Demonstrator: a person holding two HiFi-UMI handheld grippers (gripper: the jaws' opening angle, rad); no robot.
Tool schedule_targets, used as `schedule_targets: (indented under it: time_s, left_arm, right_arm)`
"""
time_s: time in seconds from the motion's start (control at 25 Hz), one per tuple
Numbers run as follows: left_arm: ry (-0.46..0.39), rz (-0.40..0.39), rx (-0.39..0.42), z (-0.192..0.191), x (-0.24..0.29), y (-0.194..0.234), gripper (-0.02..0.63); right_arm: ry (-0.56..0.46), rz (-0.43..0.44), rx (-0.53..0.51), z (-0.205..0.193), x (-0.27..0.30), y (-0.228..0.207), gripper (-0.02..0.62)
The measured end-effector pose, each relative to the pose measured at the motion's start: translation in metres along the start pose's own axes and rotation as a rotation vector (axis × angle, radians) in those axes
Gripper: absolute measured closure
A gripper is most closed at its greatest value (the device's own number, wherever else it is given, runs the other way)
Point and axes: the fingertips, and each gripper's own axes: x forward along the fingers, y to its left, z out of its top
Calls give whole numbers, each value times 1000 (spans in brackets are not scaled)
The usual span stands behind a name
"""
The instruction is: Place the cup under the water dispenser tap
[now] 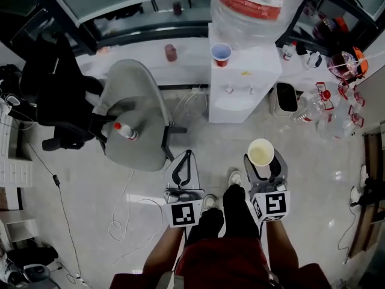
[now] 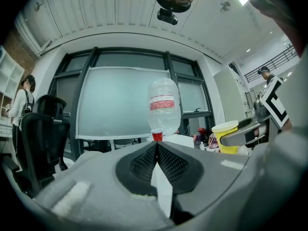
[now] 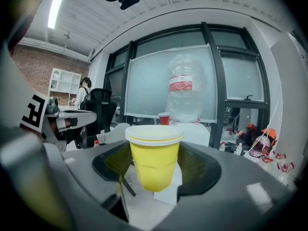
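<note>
A yellow paper cup [image 1: 261, 152] stands upright between the jaws of my right gripper [image 1: 263, 159], which is shut on its sides. In the right gripper view the cup [image 3: 154, 170] fills the middle, with the pads [image 3: 199, 165] against it. The white water dispenser [image 1: 243, 80], with a large clear bottle [image 1: 249, 5] on top, stands ahead across the floor, its two taps [image 1: 239, 90] on the front face. A red cup [image 1: 221, 54] sits on top of the dispenser. My left gripper [image 1: 183, 162] is shut and empty, its pads [image 2: 166, 162] meeting at the tips.
A grey office chair [image 1: 135, 116] with a small bottle [image 1: 125, 130] on its seat stands left of the dispenser; a black chair [image 1: 54, 95] is further left. Bottles and clutter [image 1: 328, 98] lie on the floor at the right. Cables [image 1: 123, 212] trail across the floor. A person [image 2: 21, 105] stands far left.
</note>
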Motion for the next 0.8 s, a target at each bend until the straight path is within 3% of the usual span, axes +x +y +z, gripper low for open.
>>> schedule_targets:
  time_s: [0.32, 0.44, 0.8]
  left_arm:
    - [50, 18, -35, -60, 34, 1, 600]
    - [68, 22, -14, -89, 49, -3, 600]
    - [179, 30, -2, -200, 94, -12, 600]
  right_arm:
    - [58, 27, 17, -60, 55, -11, 310]
    - [91, 47, 24, -94, 77, -17, 310]
    - [195, 119, 8, -202, 142, -30, 310]
